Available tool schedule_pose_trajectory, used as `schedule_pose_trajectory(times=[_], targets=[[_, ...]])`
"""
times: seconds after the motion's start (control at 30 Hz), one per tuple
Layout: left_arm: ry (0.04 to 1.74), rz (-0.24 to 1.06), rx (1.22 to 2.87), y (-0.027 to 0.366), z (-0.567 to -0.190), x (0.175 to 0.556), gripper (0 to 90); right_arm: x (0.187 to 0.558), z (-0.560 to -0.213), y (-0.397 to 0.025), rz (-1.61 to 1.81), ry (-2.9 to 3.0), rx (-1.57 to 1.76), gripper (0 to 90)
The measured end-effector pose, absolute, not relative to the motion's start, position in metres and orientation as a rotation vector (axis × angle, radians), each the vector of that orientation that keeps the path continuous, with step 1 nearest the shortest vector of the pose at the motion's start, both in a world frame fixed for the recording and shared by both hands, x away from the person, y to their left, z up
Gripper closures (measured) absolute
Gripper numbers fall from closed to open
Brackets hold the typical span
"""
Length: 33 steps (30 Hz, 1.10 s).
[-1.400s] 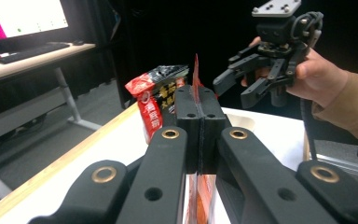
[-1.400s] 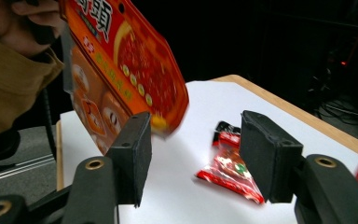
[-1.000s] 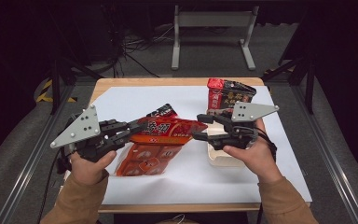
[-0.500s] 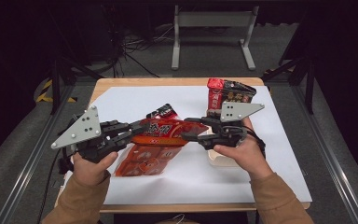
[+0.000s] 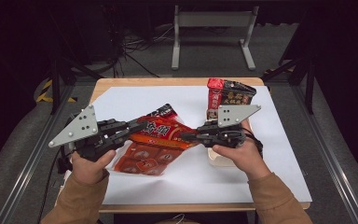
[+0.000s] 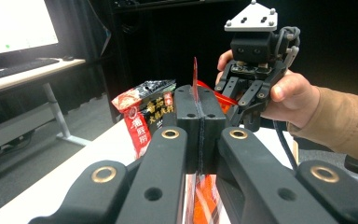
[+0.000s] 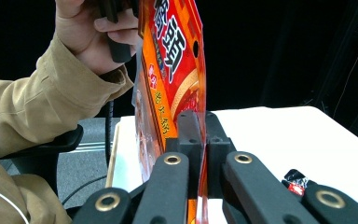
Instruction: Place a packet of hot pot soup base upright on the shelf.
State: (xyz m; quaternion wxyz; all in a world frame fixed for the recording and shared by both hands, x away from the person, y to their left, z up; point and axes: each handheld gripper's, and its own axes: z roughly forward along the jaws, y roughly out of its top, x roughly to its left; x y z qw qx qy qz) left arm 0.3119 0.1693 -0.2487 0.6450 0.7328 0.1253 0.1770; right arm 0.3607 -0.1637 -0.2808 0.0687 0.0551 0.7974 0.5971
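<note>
Glossy red-orange pouch [image 5: 161,135] with white lettering hangs pinched between clamped left gripper [image 5: 140,126] and right gripper [image 5: 185,137].

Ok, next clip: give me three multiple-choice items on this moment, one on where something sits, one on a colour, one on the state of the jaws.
1. Where does the dark snack bag stand?
A. at the far right of the table, behind the right gripper
B. at the near left corner
C. on the floor

2. What is the main colour of the pouch held between the grippers?
A. blue
B. red-orange
C. green

3. How do the jaws of the left gripper and the right gripper stand?
A. both wide open
B. left open, right shut
C. both shut on the pouch

Answers: 1 A, the high view shows it upright at the far right of the white sheet. 2 B, its printed face is red-orange in the right gripper view. 3 C, each gripper view shows its jaws closed on the pouch's edge.
</note>
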Motion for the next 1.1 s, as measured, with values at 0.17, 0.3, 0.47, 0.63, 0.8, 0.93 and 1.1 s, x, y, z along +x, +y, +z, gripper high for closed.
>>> schedule_pose_trajectory(times=[0.17,0.3,0.47,0.63,0.8,0.93,1.1], targets=[[0.285,0.410,1.666,0.170,-0.248,0.312,90.0,0.359,-0.279,-0.164,1.797,2.391,0.177,89.3],[0.293,0.411,1.660,0.171,-0.249,0.312,90.0,0.357,-0.275,-0.165,1.803,2.378,0.188,89.5],[0.303,0.406,1.656,0.172,-0.250,0.314,90.0,0.352,-0.267,-0.167,1.807,2.361,0.204,89.5],[0.309,0.410,1.658,0.171,-0.250,0.315,88.8,0.349,-0.258,-0.171,1.804,2.362,0.225,89.6],[0.322,0.400,1.655,0.171,-0.252,0.318,85.7,0.346,-0.250,-0.173,1.781,2.363,0.241,89.7],[0.332,0.402,1.659,0.171,-0.253,0.319,82.3,0.345,-0.246,-0.174,1.759,2.356,0.245,89.7],[0.342,0.406,1.662,0.171,-0.254,0.321,75.8,0.343,-0.237,-0.173,1.724,2.379,0.245,89.7]])
